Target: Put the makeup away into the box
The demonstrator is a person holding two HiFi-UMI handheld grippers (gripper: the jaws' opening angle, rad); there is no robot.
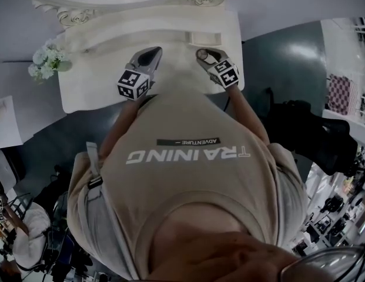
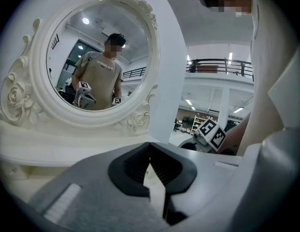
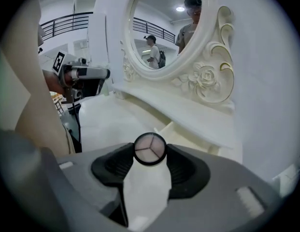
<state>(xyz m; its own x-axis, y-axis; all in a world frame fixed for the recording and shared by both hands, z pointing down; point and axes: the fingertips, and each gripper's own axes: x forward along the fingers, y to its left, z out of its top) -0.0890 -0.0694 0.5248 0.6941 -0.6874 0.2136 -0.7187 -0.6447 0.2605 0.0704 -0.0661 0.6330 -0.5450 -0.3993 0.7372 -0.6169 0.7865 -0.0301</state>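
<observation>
White tabletop [image 3: 108, 124], mirror ledge [image 3: 188, 112] at far edge, compact [image 3: 150, 148] in right gripper [image 3: 150, 157]

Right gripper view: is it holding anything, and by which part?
A small round makeup compact, pinched at its black rim, with the jaws on opposite sides.

White capitals spelling "TRAINING" are showing upside down on the person's beige cotton T-shirt [image 1: 188, 187], just behind the left claw [image 1: 151, 53] and right claw [image 1: 202, 54]. A small dark strip [image 1: 188, 141], lying between that word and the claws, is reading "ADVENTURE".
</observation>
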